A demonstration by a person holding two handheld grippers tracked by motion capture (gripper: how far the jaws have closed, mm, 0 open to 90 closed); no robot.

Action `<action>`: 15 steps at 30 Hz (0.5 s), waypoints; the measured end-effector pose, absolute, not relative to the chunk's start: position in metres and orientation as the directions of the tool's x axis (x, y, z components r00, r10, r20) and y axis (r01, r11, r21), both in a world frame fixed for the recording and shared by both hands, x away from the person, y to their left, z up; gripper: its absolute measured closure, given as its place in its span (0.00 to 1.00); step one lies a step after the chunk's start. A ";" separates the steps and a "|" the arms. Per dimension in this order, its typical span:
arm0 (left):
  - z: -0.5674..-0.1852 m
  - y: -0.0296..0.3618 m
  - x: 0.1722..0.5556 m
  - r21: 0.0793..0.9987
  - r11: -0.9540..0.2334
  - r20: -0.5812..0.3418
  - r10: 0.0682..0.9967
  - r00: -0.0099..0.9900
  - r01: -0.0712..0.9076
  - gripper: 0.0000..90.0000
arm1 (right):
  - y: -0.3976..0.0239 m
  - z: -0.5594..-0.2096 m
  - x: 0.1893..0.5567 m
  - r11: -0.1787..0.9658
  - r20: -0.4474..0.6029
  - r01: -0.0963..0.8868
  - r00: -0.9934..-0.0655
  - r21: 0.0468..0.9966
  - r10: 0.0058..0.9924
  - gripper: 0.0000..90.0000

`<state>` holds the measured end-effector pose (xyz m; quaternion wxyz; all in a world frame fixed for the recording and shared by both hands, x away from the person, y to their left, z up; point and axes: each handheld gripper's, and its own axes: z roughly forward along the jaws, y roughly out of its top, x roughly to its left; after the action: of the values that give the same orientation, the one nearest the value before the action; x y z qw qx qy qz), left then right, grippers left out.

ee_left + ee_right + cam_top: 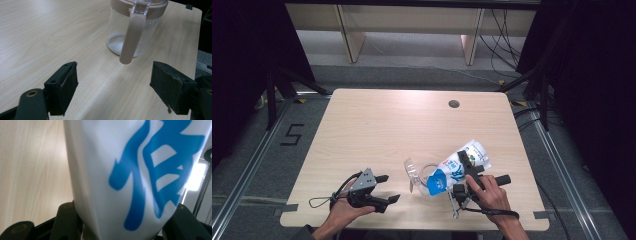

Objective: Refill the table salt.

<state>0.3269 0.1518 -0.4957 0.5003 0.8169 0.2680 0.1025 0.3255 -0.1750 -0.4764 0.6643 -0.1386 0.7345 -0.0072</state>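
Right hand-held gripper [465,169] grasps a white-and-blue pouch [458,167], tilted mouth-down over the clear jug [424,176] at the desk's [377,125] near edge, evidently for pouring. Left hand-held gripper [387,188] rests released beside the jug, jaws apart, probably ready to steady its handle [131,40].

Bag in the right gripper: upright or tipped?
Tipped. The bag slants in the right gripper, lower end over the clear jar.
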 end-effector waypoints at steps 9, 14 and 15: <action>-0.496 0.152 0.327 0.873 -0.356 -0.099 0.540 0.836 0.334 0.24 | -0.175 -0.476 0.325 0.959 -0.973 -0.197 -0.074 -0.202 -0.220 0.57; -0.496 0.152 0.327 0.873 -0.356 -0.100 0.539 0.836 0.334 0.24 | -0.175 -0.476 0.325 0.958 -0.972 -0.201 -0.069 -0.206 -0.224 0.57; -0.496 0.152 0.327 0.873 -0.357 -0.099 0.539 0.836 0.334 0.24 | -0.175 -0.476 0.325 0.958 -0.972 -0.200 -0.070 -0.207 -0.225 0.58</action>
<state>0.3271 0.1518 -0.4957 0.5003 0.8172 0.2671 0.1028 0.3252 -0.1747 -0.4759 0.6664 -0.1451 0.7313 -0.0093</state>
